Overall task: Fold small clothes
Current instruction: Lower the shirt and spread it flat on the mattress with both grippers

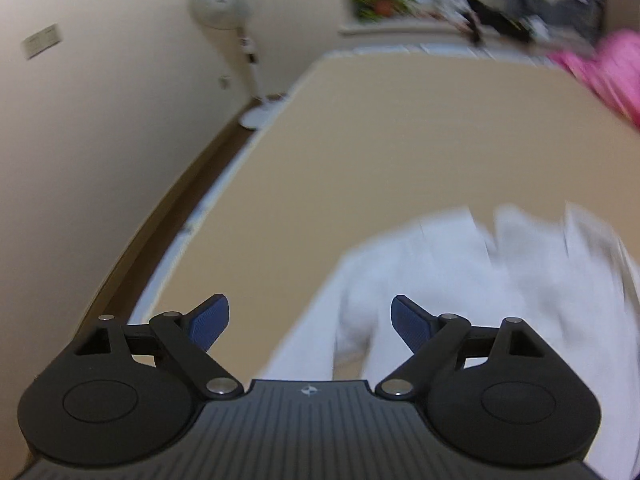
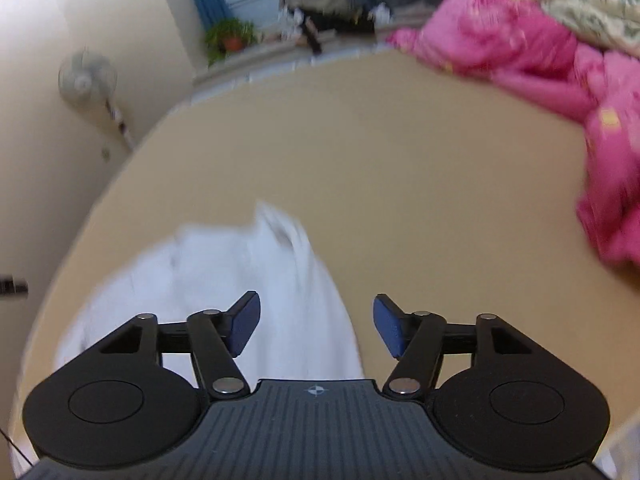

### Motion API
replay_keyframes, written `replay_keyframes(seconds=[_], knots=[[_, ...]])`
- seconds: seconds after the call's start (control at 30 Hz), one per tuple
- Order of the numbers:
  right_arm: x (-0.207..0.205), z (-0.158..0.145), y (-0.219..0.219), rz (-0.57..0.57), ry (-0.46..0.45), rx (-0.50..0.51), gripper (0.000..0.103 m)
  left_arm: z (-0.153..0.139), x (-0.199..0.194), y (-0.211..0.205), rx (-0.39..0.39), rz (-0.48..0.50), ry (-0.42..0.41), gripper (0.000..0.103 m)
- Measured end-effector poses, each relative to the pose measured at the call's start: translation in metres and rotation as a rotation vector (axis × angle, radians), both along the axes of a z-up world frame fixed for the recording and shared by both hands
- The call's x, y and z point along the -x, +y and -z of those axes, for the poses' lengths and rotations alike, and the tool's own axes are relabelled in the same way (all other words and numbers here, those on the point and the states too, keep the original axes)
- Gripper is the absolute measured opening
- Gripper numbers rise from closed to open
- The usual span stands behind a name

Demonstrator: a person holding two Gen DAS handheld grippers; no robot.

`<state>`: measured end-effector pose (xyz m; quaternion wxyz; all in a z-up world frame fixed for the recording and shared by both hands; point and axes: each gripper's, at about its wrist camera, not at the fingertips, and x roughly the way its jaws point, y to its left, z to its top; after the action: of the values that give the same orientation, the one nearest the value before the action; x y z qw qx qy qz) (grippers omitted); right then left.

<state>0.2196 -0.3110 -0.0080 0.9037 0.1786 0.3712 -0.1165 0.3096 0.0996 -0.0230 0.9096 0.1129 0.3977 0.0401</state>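
A white garment lies crumpled on the tan bed surface, blurred by motion. In the left wrist view it fills the lower right. My left gripper is open and empty, above the garment's left edge. In the right wrist view the garment lies at lower left on the tan surface. My right gripper is open and empty, above the garment's right edge. Neither gripper touches the cloth as far as I can tell.
A pink quilt is piled at the far right of the bed, also in the left wrist view. A standing fan is by the left wall. A cluttered window sill with a potted plant is behind the bed.
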Motion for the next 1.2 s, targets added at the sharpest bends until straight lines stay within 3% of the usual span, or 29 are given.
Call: replay_keyframes(seconds=[0.1, 0.17, 0.27, 0.37, 0.6, 0.77, 0.8, 0.87, 0.93, 1.1, 1.2], knots=[[0.052, 0.030, 0.009, -0.020, 0.090, 0.029, 0.065, 0.025, 0.060, 0.001, -0.014, 0.038, 0.058, 0.092], [0.090, 0.044, 0.017, -0.019, 0.133, 0.031, 0.065, 0.034, 0.094, 0.004, 0.019, 0.032, 0.091, 0.092], [0.129, 0.049, 0.025, -0.001, 0.149, 0.022, 0.070, 0.045, 0.137, 0.005, 0.088, 0.002, 0.132, 0.092], [0.145, 0.056, 0.039, -0.024, 0.144, 0.006, 0.077, 0.037, 0.171, 0.000, 0.142, -0.022, 0.136, 0.092], [0.130, 0.087, 0.066, -0.117, 0.172, -0.021, 0.079, 0.008, 0.206, -0.008, 0.110, -0.009, 0.053, 0.092], [0.101, 0.108, 0.098, -0.225, 0.193, 0.014, 0.080, 0.000, 0.215, -0.008, 0.110, -0.020, 0.059, 0.092], [0.093, 0.116, 0.103, -0.235, 0.204, 0.025, 0.075, 0.001, 0.214, -0.009, 0.112, -0.023, 0.068, 0.092], [0.077, 0.134, 0.112, -0.255, 0.276, 0.078, 0.032, 0.002, 0.213, -0.010, 0.115, -0.028, 0.089, 0.092], [0.068, 0.133, 0.114, -0.265, 0.306, 0.080, 0.004, 0.003, 0.213, -0.010, 0.111, -0.026, 0.092, 0.092], [0.048, 0.065, 0.086, -0.310, 0.189, -0.044, 0.004, 0.006, 0.204, -0.021, 0.053, -0.016, 0.083, 0.092], [0.025, 0.015, 0.021, -0.177, 0.074, -0.017, 0.004, 0.002, 0.198, -0.029, 0.056, -0.017, 0.081, 0.092]])
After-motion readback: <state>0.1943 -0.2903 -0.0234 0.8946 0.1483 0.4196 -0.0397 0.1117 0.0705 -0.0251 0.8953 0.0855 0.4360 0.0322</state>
